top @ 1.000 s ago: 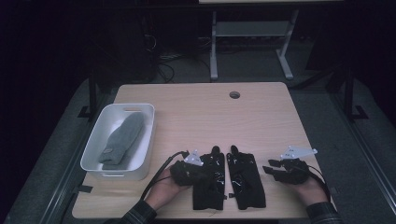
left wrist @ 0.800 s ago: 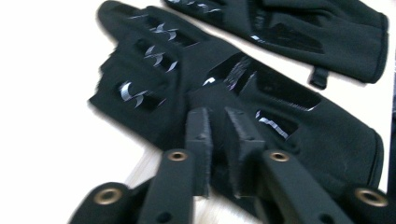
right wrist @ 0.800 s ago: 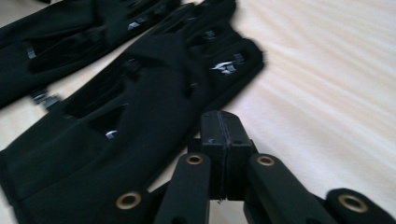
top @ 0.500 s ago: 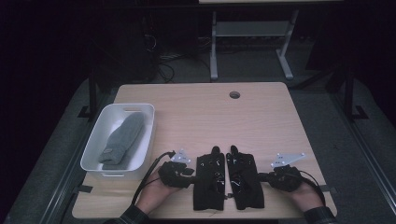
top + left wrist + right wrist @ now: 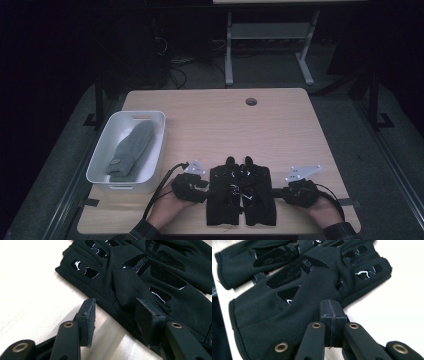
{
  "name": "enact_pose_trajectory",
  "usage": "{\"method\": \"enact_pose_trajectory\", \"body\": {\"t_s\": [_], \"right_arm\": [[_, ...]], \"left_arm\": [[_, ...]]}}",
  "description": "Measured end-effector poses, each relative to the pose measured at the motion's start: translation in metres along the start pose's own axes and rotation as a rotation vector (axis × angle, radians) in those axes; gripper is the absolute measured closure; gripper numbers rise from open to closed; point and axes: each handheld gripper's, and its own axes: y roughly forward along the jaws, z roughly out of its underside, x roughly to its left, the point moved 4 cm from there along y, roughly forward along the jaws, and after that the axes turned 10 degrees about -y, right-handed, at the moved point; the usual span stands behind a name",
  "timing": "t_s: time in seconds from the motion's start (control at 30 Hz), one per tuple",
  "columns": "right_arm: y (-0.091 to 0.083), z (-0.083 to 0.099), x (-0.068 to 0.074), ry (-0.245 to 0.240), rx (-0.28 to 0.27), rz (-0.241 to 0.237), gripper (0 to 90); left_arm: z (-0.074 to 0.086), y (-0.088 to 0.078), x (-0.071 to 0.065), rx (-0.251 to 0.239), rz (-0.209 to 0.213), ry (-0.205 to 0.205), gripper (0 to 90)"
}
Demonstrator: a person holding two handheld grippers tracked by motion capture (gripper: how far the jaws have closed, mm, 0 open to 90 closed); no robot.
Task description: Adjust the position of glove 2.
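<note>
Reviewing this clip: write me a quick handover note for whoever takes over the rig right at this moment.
Left gripper: open; its jaws have just been opening, astride the left edge of the left black glove, pads not pressing.
Right gripper: jaws shut, at the right edge of the right black glove; whether any fabric is pinched cannot be told.
Things: both gloves lie flat, side by side, palms up, at the near edge of the table. A grey glove lies in the white bin to the left.
Done: pair laid out together.
Left: probably moving or stacking the pair; unclear from here.

A dim lab: bare wooden table (image 5: 220, 120), floor cables (image 5: 180, 67) (metal stand (image 5: 265, 35) behind).
</note>
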Motion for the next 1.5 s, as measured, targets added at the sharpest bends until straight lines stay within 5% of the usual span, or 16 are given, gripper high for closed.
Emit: {"method": "enact_pose_trajectory", "body": {"t_s": [0.2, 0.4, 0.67, 0.83, 1.5], "right_arm": [[-0.001, -0.005, 0.002, -0.017, -0.025, 0.001, 90.0], [0.006, -0.004, 0.003, -0.021, 0.003, -0.008, 90.0], [0.007, -0.003, 0.003, -0.025, 0.006, -0.011, 90.0], [0.007, -0.003, 0.003, -0.029, 0.006, -0.012, 90.0], [0.012, -0.009, 0.009, -0.050, 0.012, -0.018, 90.0]], "left_arm": [[0.000, 0.002, 0.000, -0.009, 0.004, 0.003, 50.4], [0.000, 0.003, -0.002, -0.001, -0.007, 0.045, 66.7], [-0.002, 0.005, 0.001, -0.002, 0.031, -0.019, 86.4], [-0.005, 0.002, -0.003, -0.010, 0.030, -0.012, 87.6], [-0.042, -0.026, -0.027, -0.171, 0.158, 0.026, 87.9]]}}
